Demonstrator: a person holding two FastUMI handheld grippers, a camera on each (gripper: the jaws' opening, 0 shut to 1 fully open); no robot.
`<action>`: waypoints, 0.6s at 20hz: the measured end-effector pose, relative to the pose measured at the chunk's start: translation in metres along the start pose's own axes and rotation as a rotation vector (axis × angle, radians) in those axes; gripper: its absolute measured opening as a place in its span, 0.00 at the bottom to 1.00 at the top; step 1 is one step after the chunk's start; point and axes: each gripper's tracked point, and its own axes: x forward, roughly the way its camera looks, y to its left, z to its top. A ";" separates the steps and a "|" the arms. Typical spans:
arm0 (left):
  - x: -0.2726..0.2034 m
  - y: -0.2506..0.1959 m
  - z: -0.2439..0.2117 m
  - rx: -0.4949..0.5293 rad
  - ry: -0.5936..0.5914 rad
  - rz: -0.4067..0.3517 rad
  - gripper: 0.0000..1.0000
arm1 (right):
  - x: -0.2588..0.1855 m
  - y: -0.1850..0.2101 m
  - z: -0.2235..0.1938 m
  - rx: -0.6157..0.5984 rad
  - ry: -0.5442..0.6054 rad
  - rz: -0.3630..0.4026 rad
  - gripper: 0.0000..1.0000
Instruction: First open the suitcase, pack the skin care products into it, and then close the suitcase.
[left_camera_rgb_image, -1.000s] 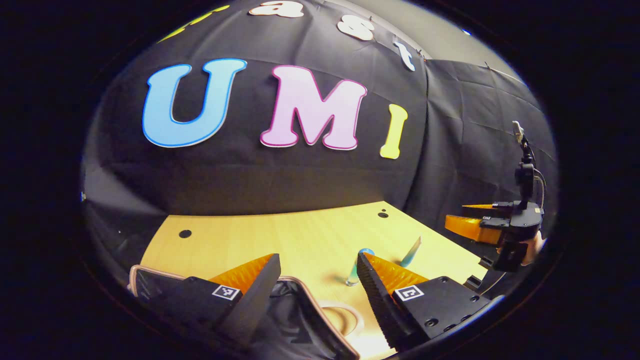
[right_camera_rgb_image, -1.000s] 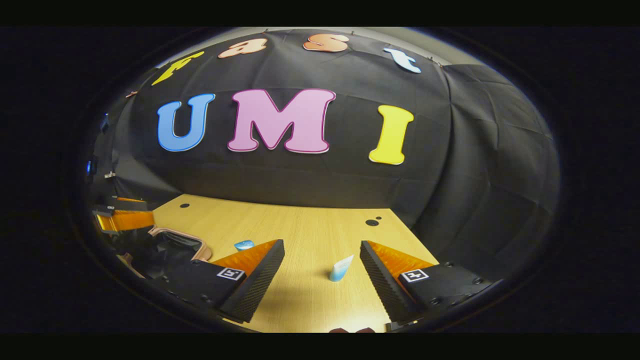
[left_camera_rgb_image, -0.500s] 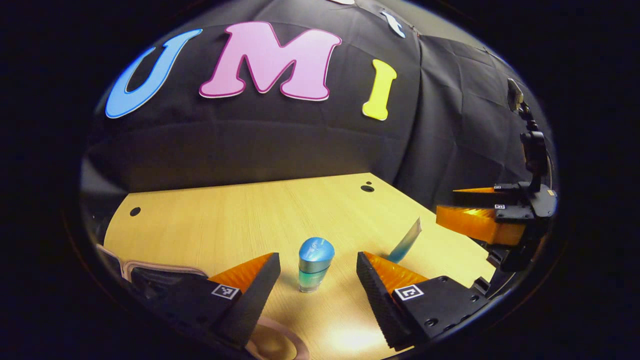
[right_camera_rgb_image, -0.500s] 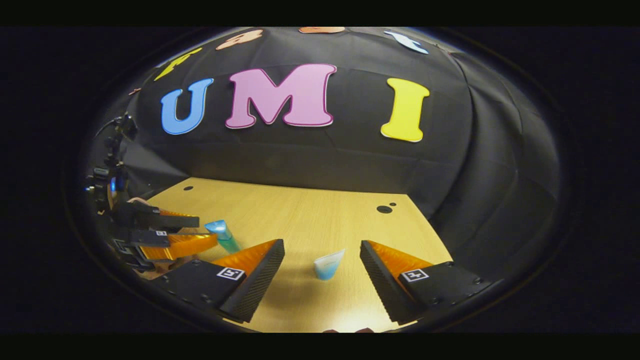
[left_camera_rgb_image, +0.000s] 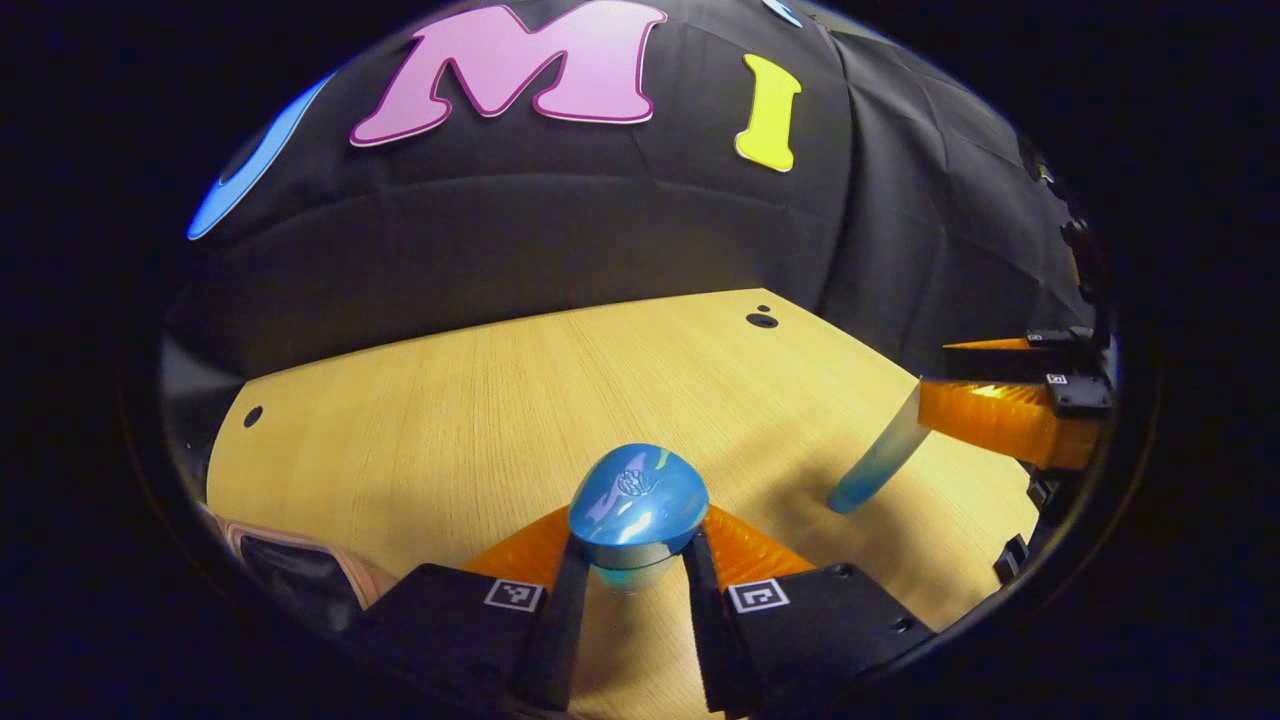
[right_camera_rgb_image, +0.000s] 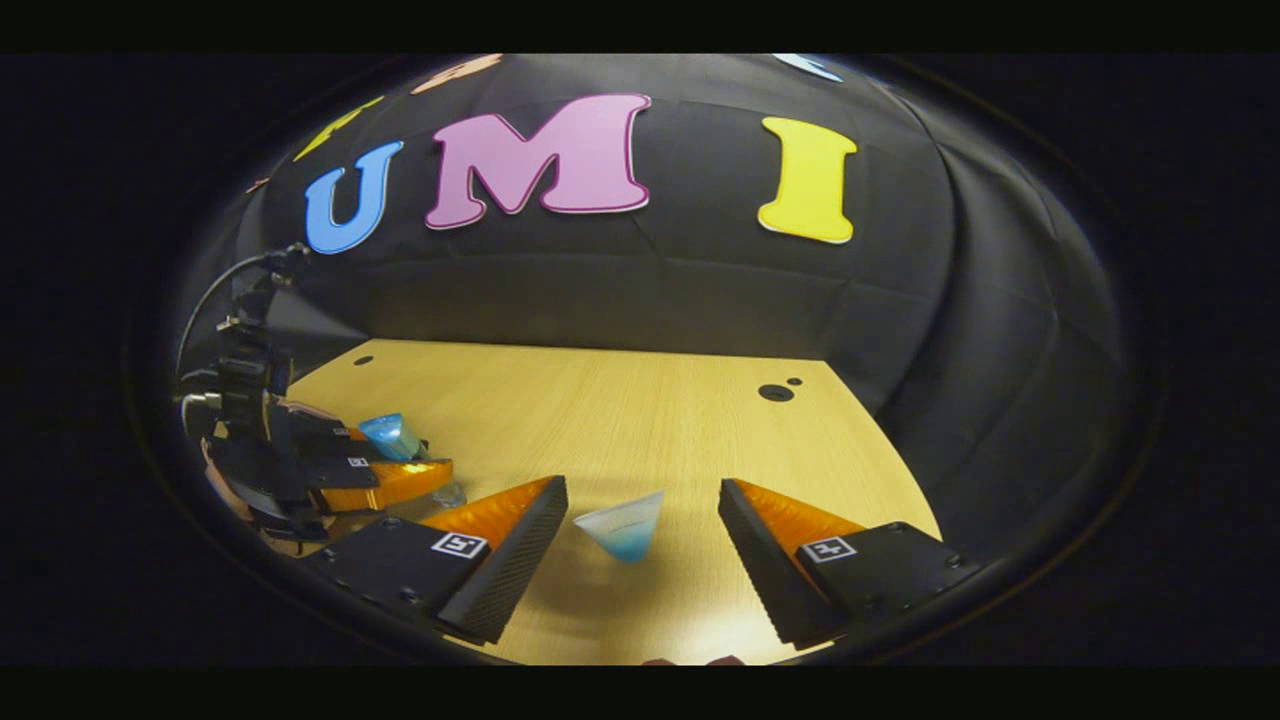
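Note:
A small bottle (left_camera_rgb_image: 637, 505) with a rounded blue cap stands upright on the wooden table (left_camera_rgb_image: 480, 400). My left gripper (left_camera_rgb_image: 630, 575) is shut on it just under the cap. The right gripper view has the same bottle (right_camera_rgb_image: 392, 437) in the left gripper (right_camera_rgb_image: 385, 482) at far left. A pale tube (right_camera_rgb_image: 622, 527) with a blue lower end stands between the fingers of my open right gripper (right_camera_rgb_image: 640, 490), touching neither. That tube (left_camera_rgb_image: 880, 462) appears at the right of the left gripper view, beside the right gripper (left_camera_rgb_image: 1000, 395). The open suitcase (left_camera_rgb_image: 290, 560), pink-rimmed with dark lining, lies lower left.
The black cloth wall (right_camera_rgb_image: 640, 290) closes the table's far edge and right side. Small dark holes (right_camera_rgb_image: 775, 392) mark the tabletop near its far right corner, and another hole (left_camera_rgb_image: 252, 415) sits at far left. A cable (right_camera_rgb_image: 215, 290) rises behind the left gripper.
My left gripper moved forward and shut on the blue-capped bottle. My right gripper moved closer to the tube, which now stands between its open fingers.

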 end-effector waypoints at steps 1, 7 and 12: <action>0.001 0.000 0.000 0.002 0.004 0.002 0.52 | 0.005 -0.001 -0.006 0.006 0.012 0.000 0.97; 0.002 0.000 0.000 -0.008 0.008 0.017 0.50 | 0.046 0.005 -0.062 0.075 0.150 0.001 0.97; 0.002 0.000 0.002 0.008 0.010 0.009 0.47 | 0.061 0.005 -0.093 0.107 0.234 -0.007 0.45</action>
